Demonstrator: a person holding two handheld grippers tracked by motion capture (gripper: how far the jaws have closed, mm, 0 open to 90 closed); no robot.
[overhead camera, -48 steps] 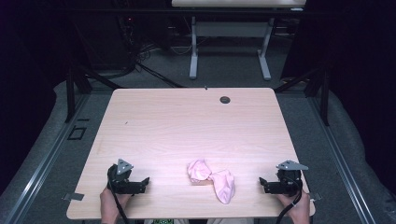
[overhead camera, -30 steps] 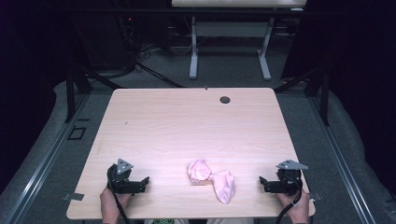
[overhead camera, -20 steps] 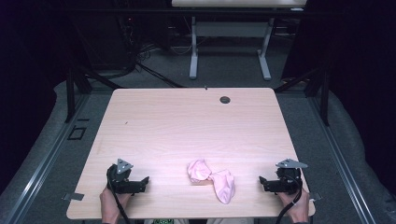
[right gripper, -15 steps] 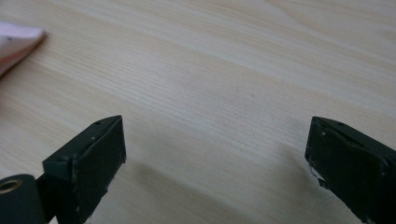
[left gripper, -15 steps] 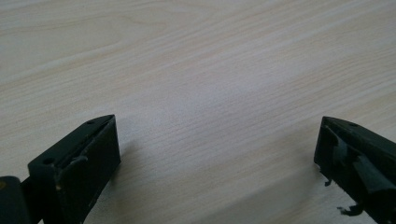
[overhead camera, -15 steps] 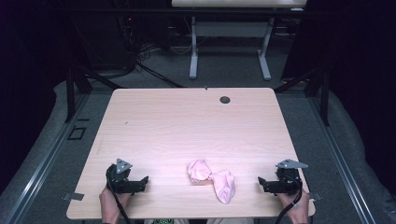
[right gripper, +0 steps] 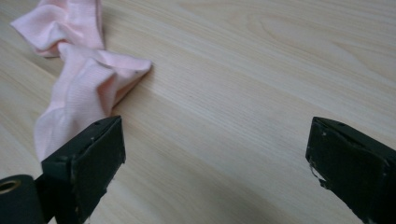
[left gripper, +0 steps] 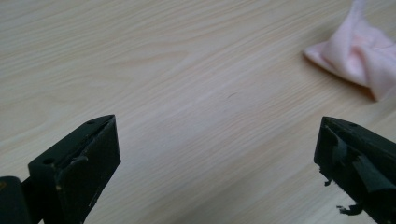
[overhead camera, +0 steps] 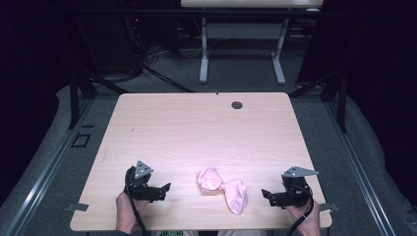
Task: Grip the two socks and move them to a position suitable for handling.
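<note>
A crumpled pink cloth (overhead camera: 223, 191) lies near the front edge of the wooden table (overhead camera: 206, 132), between the two grippers. My left gripper (overhead camera: 165, 189) rests on the table at the front left, pointing right toward the cloth, jaws wide open and empty. In the left gripper view the cloth (left gripper: 359, 53) lies at the upper right, beyond the open left gripper (left gripper: 217, 163). My right gripper (overhead camera: 265, 195) sits at the front right, pointing left, also open. Its own view shows the cloth (right gripper: 79, 74) at the upper left, just past the left jaw of the right gripper (right gripper: 215, 163).
A small dark round grommet (overhead camera: 237, 104) sits near the table's far edge. Behind the table stand a white table frame (overhead camera: 241, 49) and cables on the grey floor. Dark curtains flank both sides.
</note>
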